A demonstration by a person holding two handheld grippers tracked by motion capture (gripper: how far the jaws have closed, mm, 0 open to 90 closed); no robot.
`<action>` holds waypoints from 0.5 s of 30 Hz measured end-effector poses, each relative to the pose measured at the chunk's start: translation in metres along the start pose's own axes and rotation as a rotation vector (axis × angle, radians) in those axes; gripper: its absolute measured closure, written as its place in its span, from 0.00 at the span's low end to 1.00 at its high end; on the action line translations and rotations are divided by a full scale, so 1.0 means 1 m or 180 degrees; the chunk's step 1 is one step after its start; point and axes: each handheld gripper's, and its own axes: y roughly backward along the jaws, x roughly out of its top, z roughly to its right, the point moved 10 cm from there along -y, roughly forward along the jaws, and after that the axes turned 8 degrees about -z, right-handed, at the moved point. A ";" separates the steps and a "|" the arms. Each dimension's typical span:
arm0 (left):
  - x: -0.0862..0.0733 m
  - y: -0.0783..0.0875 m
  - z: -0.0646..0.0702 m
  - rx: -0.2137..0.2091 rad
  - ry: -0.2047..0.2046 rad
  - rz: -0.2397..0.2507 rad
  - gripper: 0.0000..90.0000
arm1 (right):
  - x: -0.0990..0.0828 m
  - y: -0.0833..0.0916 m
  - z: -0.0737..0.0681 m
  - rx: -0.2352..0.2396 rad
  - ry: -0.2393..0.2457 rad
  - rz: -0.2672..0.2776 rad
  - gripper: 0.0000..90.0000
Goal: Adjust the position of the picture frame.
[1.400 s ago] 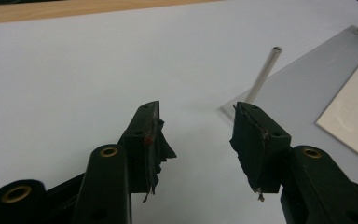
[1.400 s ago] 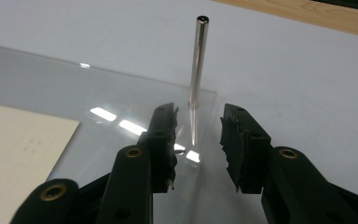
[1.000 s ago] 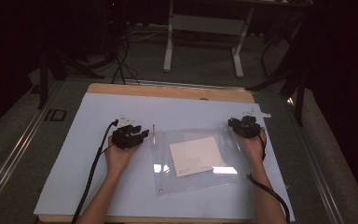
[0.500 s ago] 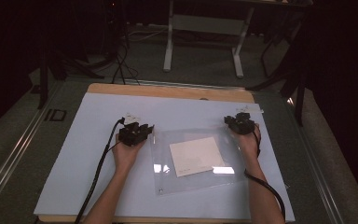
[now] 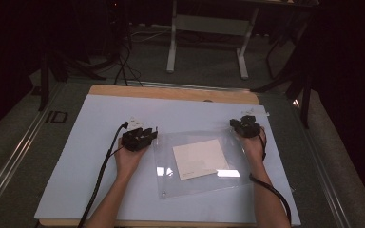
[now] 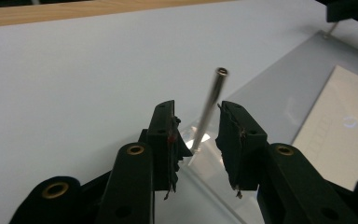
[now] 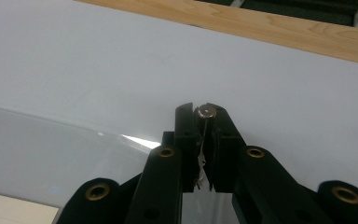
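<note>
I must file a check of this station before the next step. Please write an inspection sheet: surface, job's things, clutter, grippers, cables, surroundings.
Surface: pale blue mat on a wooden table.
Job's things: clear acrylic sheet lying flat, a cream card under or in it; upright metal posts at its far corners, left post and right post.
Clutter: nothing seen.
Grippers: left gripper open, its fingers either side of the left post, having just been closing; right gripper has just closed, shut on the right post.
Cables: black cable trails from the left gripper; another loops by the right forearm.
Surroundings: dark floor, white table frame behind.
</note>
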 end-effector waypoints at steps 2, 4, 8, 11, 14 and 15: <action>0.001 -0.004 0.002 0.0000 -0.0022 -0.0023 0.74 | 0.000 0.000 0.000 -0.0006 0.0000 -0.0005 0.94; 0.003 -0.008 0.002 0.0025 -0.0025 -0.0045 0.76 | 0.000 0.000 0.000 -0.0007 -0.0008 -0.0009 0.94; 0.009 -0.014 0.002 0.0011 0.0004 -0.0051 0.82 | 0.000 0.000 0.000 -0.0016 -0.0012 -0.0012 0.94; 0.011 -0.019 0.003 -0.0003 0.0009 -0.0063 0.84 | 0.000 0.000 0.000 0.0003 -0.0047 0.0003 0.94; 0.011 -0.025 0.004 0.0015 -0.0035 -0.0091 0.88 | 0.000 0.000 0.000 0.0001 -0.0044 -0.0002 0.94; 0.011 -0.027 0.004 0.0023 -0.0046 -0.0106 0.89 | 0.000 0.000 0.000 0.0002 -0.0043 -0.0006 0.94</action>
